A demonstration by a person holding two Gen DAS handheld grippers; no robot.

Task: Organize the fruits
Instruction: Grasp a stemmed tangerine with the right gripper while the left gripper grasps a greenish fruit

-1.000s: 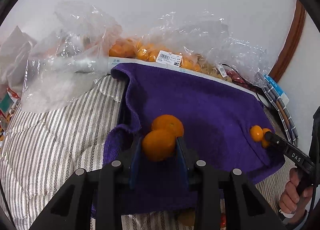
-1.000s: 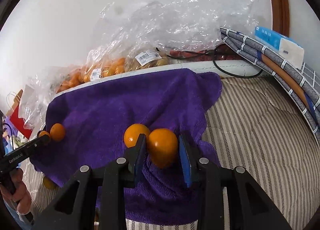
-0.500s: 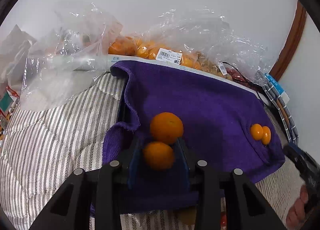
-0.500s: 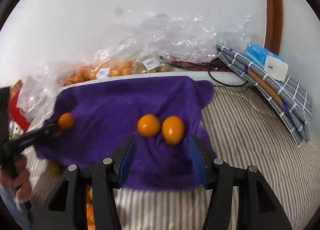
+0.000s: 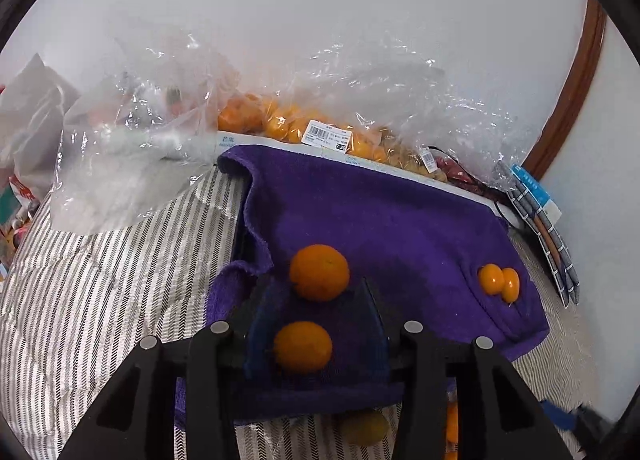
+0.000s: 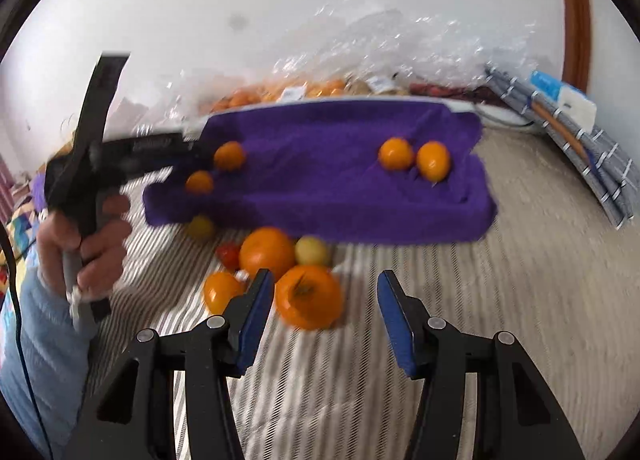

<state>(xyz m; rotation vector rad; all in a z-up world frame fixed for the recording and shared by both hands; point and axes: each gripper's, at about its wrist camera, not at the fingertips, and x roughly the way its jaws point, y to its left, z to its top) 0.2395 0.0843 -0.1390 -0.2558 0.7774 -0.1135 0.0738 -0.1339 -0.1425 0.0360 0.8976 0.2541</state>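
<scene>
Purple towel [image 5: 392, 228] on striped bed [image 5: 100, 300]: my left tool [image 5: 316, 308] apart around orange [image 5: 303, 347]; right tool [image 6: 324, 300] apart, empty.

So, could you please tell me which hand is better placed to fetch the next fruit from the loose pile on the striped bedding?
The right. Its tongs are open, just above the big orange fruit in the pile. The left tongs, also open, sit over the purple towel, around a placed orange.

fuzzy purple towel [image 5: 380, 220], glossy oranges [image 5: 319, 272]
</scene>
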